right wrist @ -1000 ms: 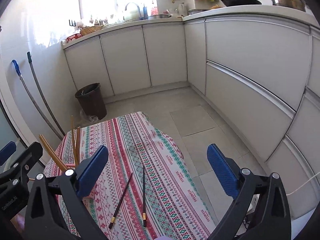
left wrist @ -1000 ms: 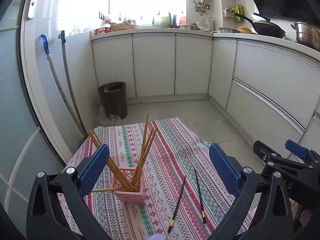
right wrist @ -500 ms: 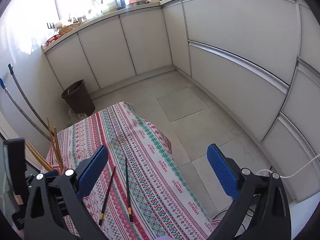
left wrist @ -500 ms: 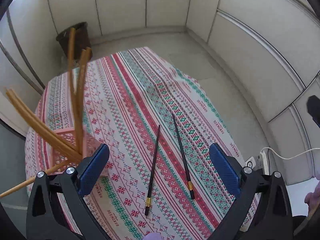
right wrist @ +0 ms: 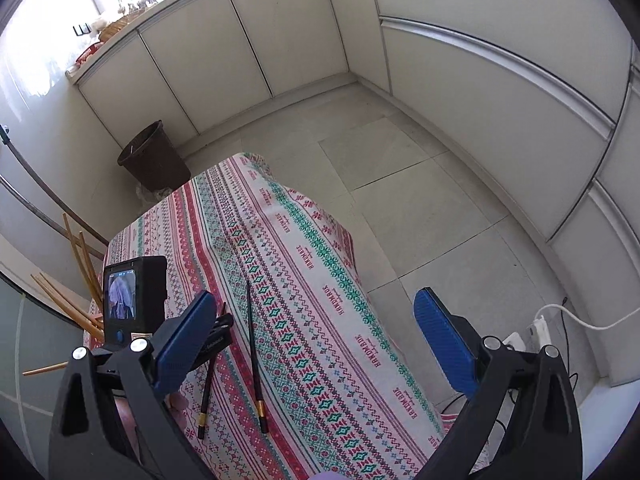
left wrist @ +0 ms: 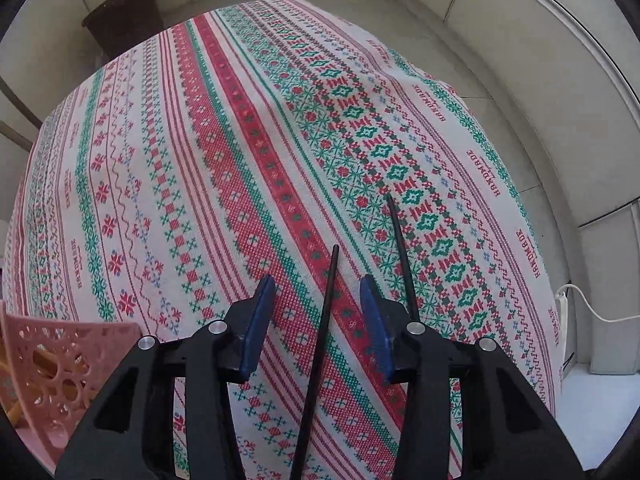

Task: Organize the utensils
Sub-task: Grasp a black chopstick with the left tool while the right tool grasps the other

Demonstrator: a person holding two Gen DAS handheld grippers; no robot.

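Two black chopsticks with gold bands lie on the striped tablecloth. One black chopstick runs between the blue pads of my left gripper, which points steeply down; its jaws are closing, with a gap still on both sides of the stick. The other black chopstick lies just right of it, outside the right finger. A pink perforated basket holding wooden chopsticks stands at the left. My right gripper hovers open and empty above the cloth, with both black chopsticks below it.
The cloth-covered table drops off to tiled floor on the right. A dark waste bin stands beyond its far end by the white cabinets. A white power strip with its cable lies on the floor at the right.
My left gripper has dropped and tipped down over the black chopsticks, and its jaws have narrowed around one of them. The right gripper has sunk a little and tilted down.
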